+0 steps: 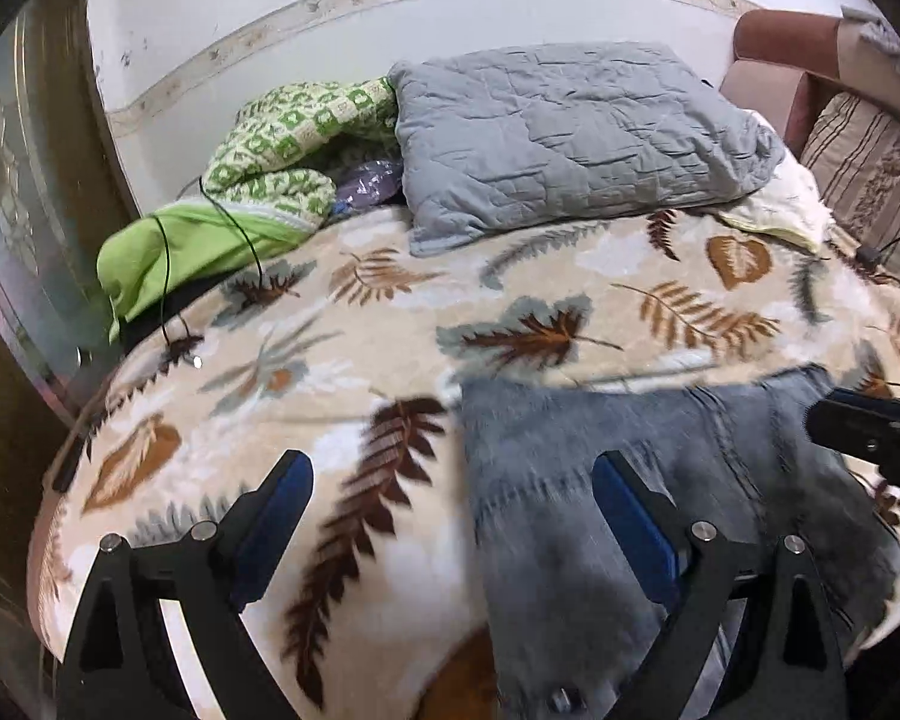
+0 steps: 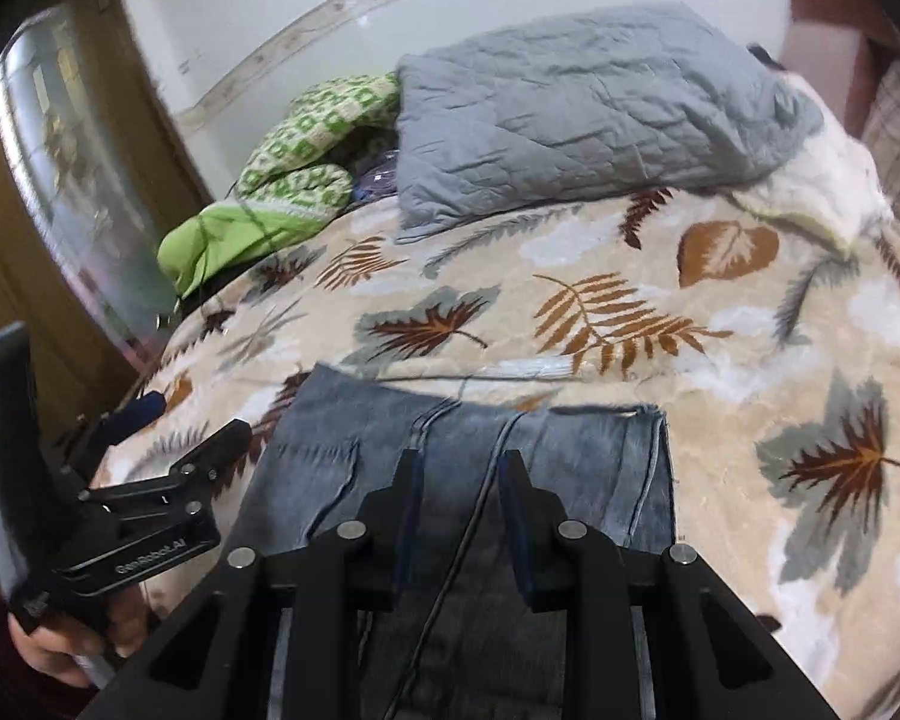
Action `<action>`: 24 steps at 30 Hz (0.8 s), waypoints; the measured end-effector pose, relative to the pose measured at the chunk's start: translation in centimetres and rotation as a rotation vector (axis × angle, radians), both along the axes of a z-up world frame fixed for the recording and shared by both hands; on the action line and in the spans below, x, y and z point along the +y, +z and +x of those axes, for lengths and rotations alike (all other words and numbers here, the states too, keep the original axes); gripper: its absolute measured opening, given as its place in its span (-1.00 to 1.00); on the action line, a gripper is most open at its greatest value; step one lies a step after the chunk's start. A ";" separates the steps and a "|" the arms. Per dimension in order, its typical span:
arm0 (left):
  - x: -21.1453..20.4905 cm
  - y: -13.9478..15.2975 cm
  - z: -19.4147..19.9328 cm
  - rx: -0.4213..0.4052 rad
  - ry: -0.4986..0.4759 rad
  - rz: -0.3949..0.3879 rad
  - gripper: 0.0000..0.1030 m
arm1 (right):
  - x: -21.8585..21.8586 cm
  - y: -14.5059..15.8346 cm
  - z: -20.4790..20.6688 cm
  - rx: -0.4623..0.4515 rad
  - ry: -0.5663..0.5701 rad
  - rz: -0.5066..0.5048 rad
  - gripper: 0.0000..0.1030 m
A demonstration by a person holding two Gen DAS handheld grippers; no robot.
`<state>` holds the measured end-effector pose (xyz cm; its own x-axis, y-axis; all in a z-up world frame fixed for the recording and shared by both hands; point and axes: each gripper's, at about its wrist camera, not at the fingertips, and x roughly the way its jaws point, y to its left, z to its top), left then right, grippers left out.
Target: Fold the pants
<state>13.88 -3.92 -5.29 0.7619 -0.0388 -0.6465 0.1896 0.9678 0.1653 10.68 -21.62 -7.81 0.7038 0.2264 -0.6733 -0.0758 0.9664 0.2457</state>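
Note:
Grey-blue jeans point(image 1: 630, 456) lie flat on the leaf-patterned blanket point(image 1: 342, 360), their waist end toward the pillow and the legs running off the near bed edge. My left gripper point(image 1: 450, 474) is open above the jeans' left edge, one finger over the blanket, one over the denim. In the right wrist view the jeans point(image 2: 462, 438) lie straight ahead. My right gripper point(image 2: 459, 468) is open with a narrow gap, hovering over the middle seam. The left gripper point(image 2: 150, 432) shows at the jeans' left side.
A grey quilted pillow point(image 1: 576, 132) and a green patterned bundle point(image 1: 282, 144) lie at the head of the bed by the wall. A black cable point(image 1: 234, 222) crosses the green cloth. A striped cushion point(image 1: 870, 174) and brown sofa stand at right. A wooden cabinet stands at left.

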 end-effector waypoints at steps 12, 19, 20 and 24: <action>0.1 -1.2 -3.9 0.061 -0.028 0.004 0.85 | 1.7 -1.9 -6.5 0.042 0.022 -0.024 -0.43; -0.1 -3.5 -3.7 0.134 -0.029 0.012 0.85 | 1.4 -4.1 -6.6 0.131 0.002 -0.046 -0.38; -0.1 -4.0 -3.7 0.145 -0.028 0.007 0.87 | 1.4 -4.5 -6.4 0.143 0.004 -0.045 -0.37; -0.1 -4.9 -3.6 0.152 -0.008 0.004 1.00 | 1.6 -4.8 -6.1 0.150 0.005 -0.061 -0.32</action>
